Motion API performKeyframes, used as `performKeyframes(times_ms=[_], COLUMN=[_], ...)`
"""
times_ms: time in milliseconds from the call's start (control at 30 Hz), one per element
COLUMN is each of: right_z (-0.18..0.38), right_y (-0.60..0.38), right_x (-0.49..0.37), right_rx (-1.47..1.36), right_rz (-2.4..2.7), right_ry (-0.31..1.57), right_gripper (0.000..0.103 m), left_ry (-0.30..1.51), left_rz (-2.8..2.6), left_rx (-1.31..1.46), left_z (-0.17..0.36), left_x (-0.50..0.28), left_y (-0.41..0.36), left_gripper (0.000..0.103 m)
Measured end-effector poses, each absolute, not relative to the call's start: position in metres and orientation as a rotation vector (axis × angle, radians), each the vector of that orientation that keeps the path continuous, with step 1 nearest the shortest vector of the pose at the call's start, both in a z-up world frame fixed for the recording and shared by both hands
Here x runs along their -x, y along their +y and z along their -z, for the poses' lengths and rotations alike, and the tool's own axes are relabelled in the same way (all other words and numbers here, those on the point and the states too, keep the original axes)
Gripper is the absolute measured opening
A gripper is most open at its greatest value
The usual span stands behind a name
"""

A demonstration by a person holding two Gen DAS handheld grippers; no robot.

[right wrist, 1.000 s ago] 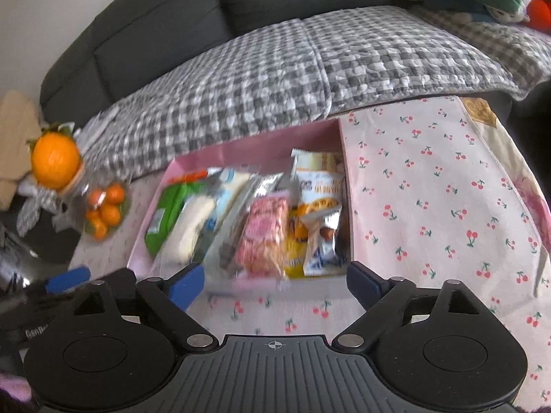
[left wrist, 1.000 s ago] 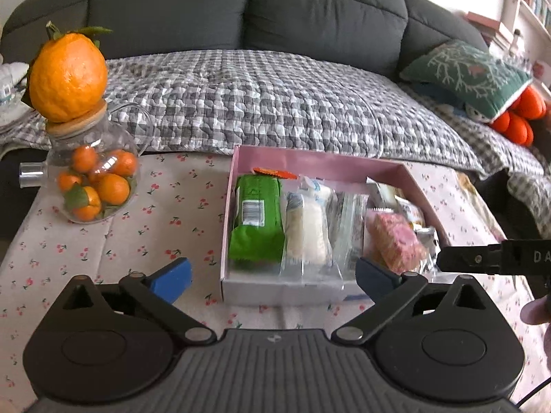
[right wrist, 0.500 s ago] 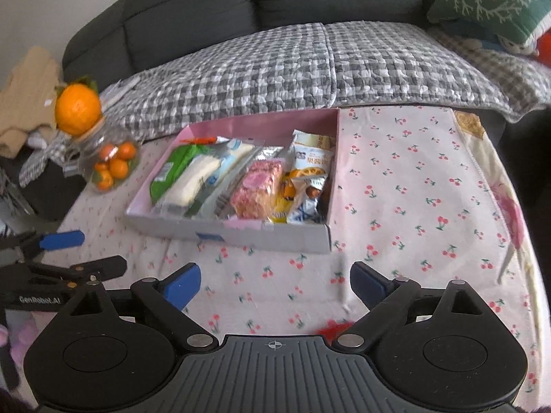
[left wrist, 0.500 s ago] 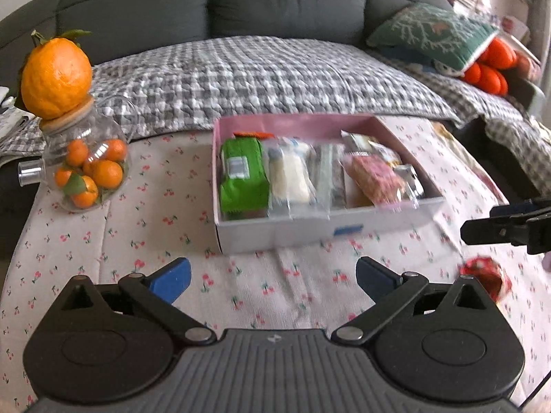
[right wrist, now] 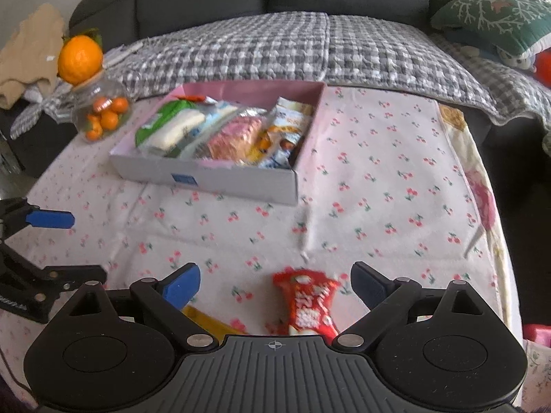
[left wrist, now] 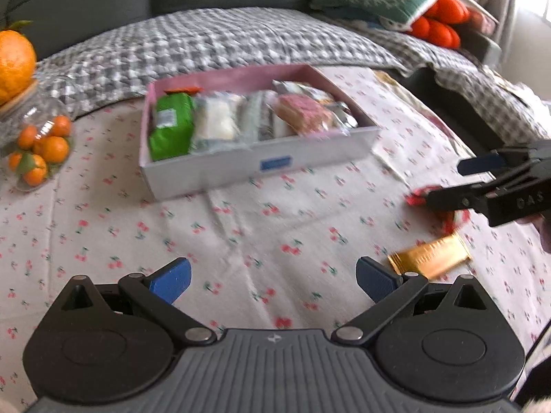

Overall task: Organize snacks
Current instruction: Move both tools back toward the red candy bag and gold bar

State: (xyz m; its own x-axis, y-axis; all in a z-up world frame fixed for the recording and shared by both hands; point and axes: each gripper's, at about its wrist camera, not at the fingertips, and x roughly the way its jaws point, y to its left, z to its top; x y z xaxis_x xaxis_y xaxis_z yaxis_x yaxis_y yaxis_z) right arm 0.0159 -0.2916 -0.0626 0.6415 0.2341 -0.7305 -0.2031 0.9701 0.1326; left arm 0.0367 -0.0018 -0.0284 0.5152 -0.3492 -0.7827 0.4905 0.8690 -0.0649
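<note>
Both claws hang open above a cherry-print bench, with two loose snacks left to box.

The pink-lined white cardboard box [right wrist: 206,175] sits at the far middle of the bench [right wrist: 396,186], already packed with wrapped snacks. Two packets lie outside it at the near edge: a red foil snack packet [right wrist: 308,304] and, to its left, a flat gold-wrapped bar [left wrist: 430,256]. The right claw [right wrist: 275,284] hovers over the red packet, fingers spread on either side and gripping nothing. The left claw [left wrist: 273,277] is also spread wide and empty, over bare cloth. This looks like the reach-to-pick step. Next, the right claw likely needs to lower, close on the red packet, then carry it far to the box.
</note>
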Motion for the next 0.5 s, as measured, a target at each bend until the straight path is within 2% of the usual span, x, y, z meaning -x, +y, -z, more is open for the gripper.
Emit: performKeyframes(times_ms=[233,500], right_z=[0.074,0.087], right_y=[-0.305,-0.311], right_x=[-0.013,-0.017], right_rx=[-0.049,-0.062], right_rz=[-0.22,-0.192], right_ry=[0.873,0.937], right_gripper=[0.096,0.096], left_ry=[0.934,0.896], left_rz=[0.571,0.714], left_rx=[-0.183,-0.215], left_z=[0.035,0.033], left_x=[-0.024,0.0], left_y=[-0.016,-0.04], left_gripper=[0.102,0.102])
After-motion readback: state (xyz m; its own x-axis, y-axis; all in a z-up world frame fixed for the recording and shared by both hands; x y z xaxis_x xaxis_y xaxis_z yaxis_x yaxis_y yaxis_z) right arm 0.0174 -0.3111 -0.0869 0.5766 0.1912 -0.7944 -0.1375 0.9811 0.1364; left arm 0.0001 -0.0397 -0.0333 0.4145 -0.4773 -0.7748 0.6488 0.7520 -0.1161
